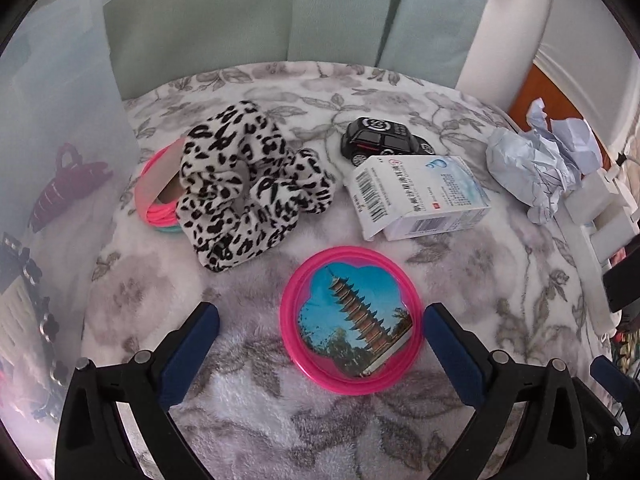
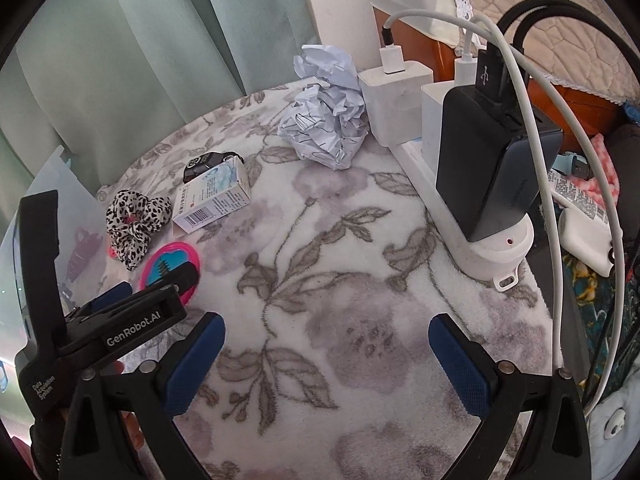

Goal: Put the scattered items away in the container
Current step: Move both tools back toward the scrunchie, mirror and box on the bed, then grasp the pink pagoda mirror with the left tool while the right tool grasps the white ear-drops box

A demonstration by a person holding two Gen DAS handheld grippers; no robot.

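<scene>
Currently the left gripper (image 1: 320,320) is spread wide, fingers released, with the pink round mirror (image 1: 351,321) lying flat on the floral blanket (image 1: 248,408) between them, against the right finger. The right gripper (image 2: 326,344) is likewise released over bare blanket. The translucent container (image 1: 60,128) stands left, just beside the leopard scrunchie (image 1: 248,184).

Floral fleece blanket (image 1: 280,412) under scrunchie (image 1: 248,184), toy car (image 1: 384,140), box (image 1: 420,196), pink mirror (image 1: 352,324), perhaps crumpled paper (image 1: 536,164).
</scene>
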